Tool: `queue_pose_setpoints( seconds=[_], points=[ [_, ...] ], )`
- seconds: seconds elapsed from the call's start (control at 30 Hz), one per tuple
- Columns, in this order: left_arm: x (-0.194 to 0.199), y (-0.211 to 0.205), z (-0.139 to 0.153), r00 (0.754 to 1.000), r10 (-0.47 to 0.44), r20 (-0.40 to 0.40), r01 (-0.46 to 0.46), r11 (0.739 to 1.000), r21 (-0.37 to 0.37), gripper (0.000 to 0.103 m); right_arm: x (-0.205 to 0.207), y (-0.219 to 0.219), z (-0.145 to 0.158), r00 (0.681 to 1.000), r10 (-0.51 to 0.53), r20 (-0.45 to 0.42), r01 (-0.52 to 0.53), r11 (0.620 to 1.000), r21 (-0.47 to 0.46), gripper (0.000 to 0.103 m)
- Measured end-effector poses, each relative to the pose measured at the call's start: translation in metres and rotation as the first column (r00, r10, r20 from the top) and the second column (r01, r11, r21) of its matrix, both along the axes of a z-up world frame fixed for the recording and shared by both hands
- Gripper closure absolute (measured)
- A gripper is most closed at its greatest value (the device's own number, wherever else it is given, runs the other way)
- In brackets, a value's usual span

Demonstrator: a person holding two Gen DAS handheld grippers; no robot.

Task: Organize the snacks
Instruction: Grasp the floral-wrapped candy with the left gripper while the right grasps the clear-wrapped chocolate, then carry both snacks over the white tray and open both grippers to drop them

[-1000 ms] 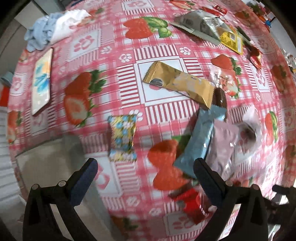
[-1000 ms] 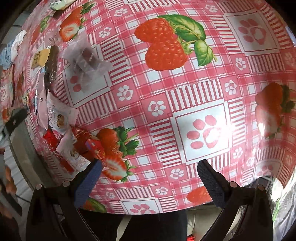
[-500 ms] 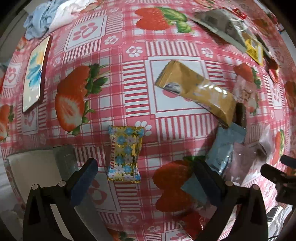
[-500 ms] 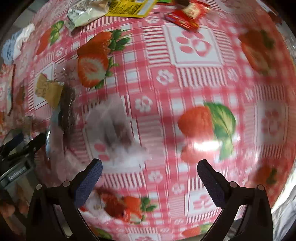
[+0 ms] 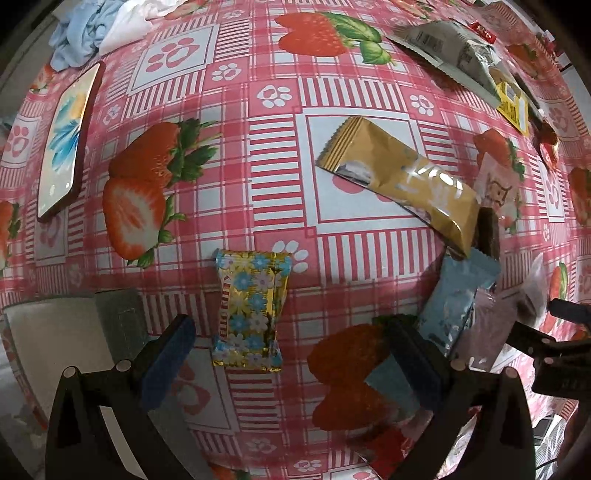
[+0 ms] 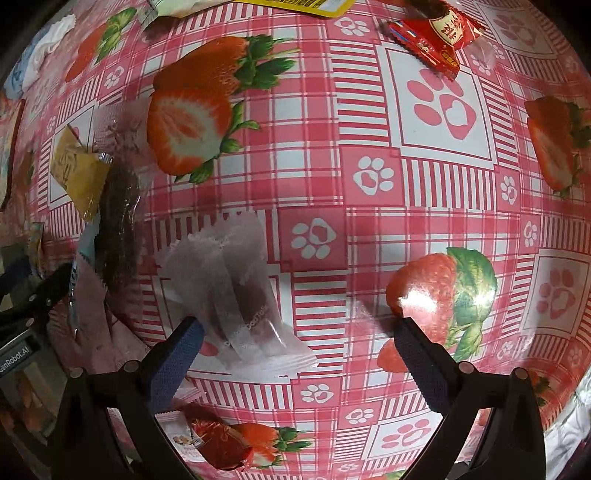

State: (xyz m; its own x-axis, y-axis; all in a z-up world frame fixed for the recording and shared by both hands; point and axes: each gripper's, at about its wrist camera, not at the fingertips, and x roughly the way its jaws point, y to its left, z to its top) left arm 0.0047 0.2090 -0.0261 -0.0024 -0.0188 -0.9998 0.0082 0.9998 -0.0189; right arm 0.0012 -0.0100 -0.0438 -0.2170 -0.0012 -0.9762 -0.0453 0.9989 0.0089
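Note:
Snacks lie scattered on a strawberry-print tablecloth (image 5: 229,155). My left gripper (image 5: 291,365) is open and empty, just above a flowered gold candy pack (image 5: 251,310) that lies between its fingers. A long gold bar wrapper (image 5: 399,184), a light blue pack (image 5: 454,299) and a pink pack (image 5: 487,325) lie to its right. My right gripper (image 6: 295,363) is open and empty, with a frosted clear pack (image 6: 236,291) of brown sweets by its left finger. The right gripper also shows at the left wrist view's right edge (image 5: 554,339).
A phone (image 5: 62,140) and crumpled cloths (image 5: 96,26) lie at the far left. A grey bag (image 5: 450,51) and yellow packet (image 5: 513,107) lie at the back right. A red packet (image 6: 436,40), a dark bar (image 6: 118,221) and a red-and-white snack (image 6: 207,439) surround the right gripper.
My left gripper has come down closer to the flowered candy pack. My right gripper has swung across the table to the frosted clear pack. Both stay open.

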Motion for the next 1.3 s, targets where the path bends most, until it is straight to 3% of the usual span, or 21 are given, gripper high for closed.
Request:
queue_pose_setpoints(
  seconds=[0.13,0.2,0.3,0.37,0.4,0.43,0.5,0.6,0.8,1.03,1.3],
  points=[
    [0.004,-0.003,0.003,0.998,-0.009,-0.063,0.009,1.0,-0.003,0.001,0.006,-0.001,0.013,1.0,-0.018,-0.005,0.018,1.0,0.003,0.001],
    [0.003,-0.005,0.005,0.998,-0.009,-0.059,0.009,1.0,-0.003,0.005,0.005,-0.001,0.017,1.0,-0.011,0.015,0.011,1.0,-0.003,0.008],
    [0.0,-0.006,0.009,0.999,-0.018,-0.045,0.018,1.0,-0.004,0.015,0.004,-0.001,0.026,0.999,0.01,0.046,-0.01,1.0,-0.004,0.027],
    [-0.003,-0.007,0.016,0.999,-0.027,-0.028,0.026,1.0,-0.006,0.026,0.004,-0.001,0.034,0.997,0.022,0.074,-0.022,1.0,0.001,0.055],
    [-0.004,-0.007,0.019,0.999,-0.03,-0.021,0.03,1.0,-0.006,0.035,0.005,-0.002,0.036,0.996,0.027,0.086,-0.027,1.0,0.005,0.06],
    [-0.005,-0.007,0.021,0.999,-0.035,-0.015,0.035,0.999,-0.007,0.05,0.005,-0.003,0.038,0.996,0.016,0.088,-0.02,0.999,0.041,0.06],
    [-0.006,-0.007,0.027,0.999,-0.045,-0.008,0.045,0.999,-0.021,0.067,0.006,-0.005,0.039,0.996,-0.005,0.09,-0.003,0.996,0.088,0.06],
    [-0.009,-0.004,0.034,1.0,-0.025,-0.015,0.023,0.995,-0.097,0.067,0.004,-0.006,0.046,0.994,-0.004,0.111,-0.008,0.994,0.106,0.06],
    [-0.033,-0.008,0.062,0.999,-0.031,0.023,0.034,0.991,-0.127,0.067,-0.015,-0.019,0.065,0.992,-0.028,0.123,0.008,0.987,0.163,0.06],
    [-0.063,-0.001,0.1,0.997,-0.032,0.074,0.042,0.989,-0.143,0.067,-0.045,-0.019,0.093,0.991,-0.022,0.133,-0.006,0.979,0.204,0.06],
    [-0.094,0.053,0.119,0.994,0.009,0.109,0.006,0.991,-0.137,0.067,-0.055,0.023,0.121,0.989,0.027,0.147,-0.06,0.972,0.228,0.06]
  ],
)
